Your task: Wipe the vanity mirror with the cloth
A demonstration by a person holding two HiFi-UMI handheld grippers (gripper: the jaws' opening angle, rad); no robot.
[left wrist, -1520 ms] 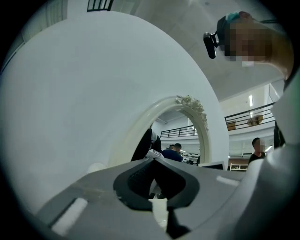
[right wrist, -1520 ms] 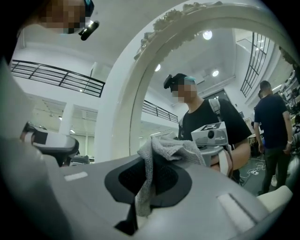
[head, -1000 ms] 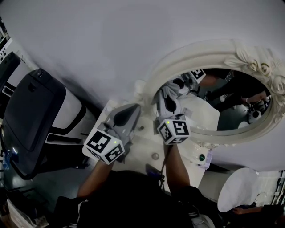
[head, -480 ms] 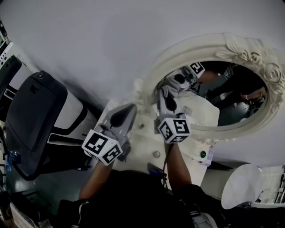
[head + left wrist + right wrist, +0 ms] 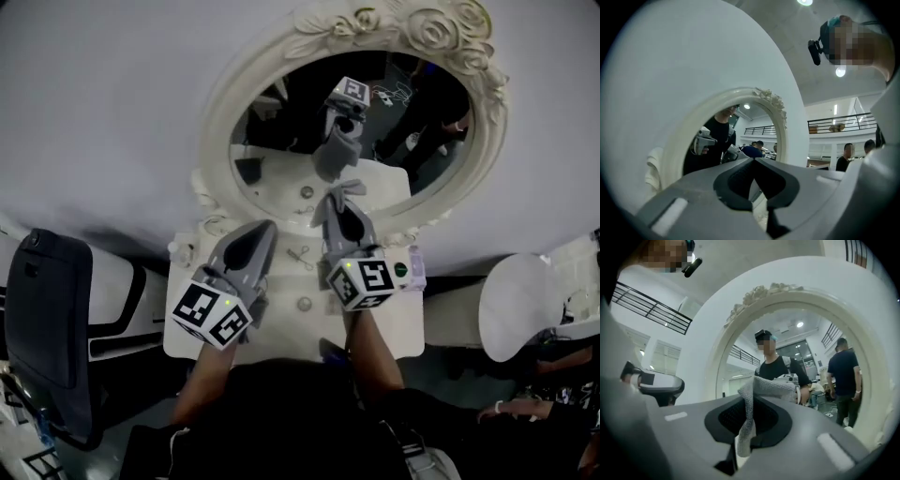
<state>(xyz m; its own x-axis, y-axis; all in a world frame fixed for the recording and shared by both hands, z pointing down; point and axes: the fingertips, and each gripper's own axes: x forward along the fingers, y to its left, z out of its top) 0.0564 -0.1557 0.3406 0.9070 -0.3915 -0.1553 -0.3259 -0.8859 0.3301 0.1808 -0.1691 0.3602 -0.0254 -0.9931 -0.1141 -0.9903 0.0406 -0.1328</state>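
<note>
The oval vanity mirror (image 5: 281,141) in its ornate cream frame (image 5: 375,19) hangs on the white wall above a small vanity table. My right gripper (image 5: 339,194) is shut on a grey cloth (image 5: 349,187) and points at the lower part of the glass; I cannot tell if the cloth touches it. In the right gripper view the cloth (image 5: 764,386) hangs pinched in the right gripper (image 5: 752,404), with the mirror (image 5: 806,343) filling the view. My left gripper (image 5: 258,232) hovers left of it, below the frame. Seen from its own camera, the left gripper (image 5: 754,161) is shut and empty, and the mirror (image 5: 726,140) is ahead to the left.
The white vanity table (image 5: 394,328) carries a round knob (image 5: 303,304), a small metal item (image 5: 300,255) and a green-capped object (image 5: 401,270). A black chair (image 5: 47,319) stands at the left and a white chair (image 5: 525,309) at the right. People show in the mirror's reflection.
The head view has swung, so the mirror now sits at the top middle instead of the right. Both grippers keep their pose, the right one still holding the cloth at the mirror's lower edge.
</note>
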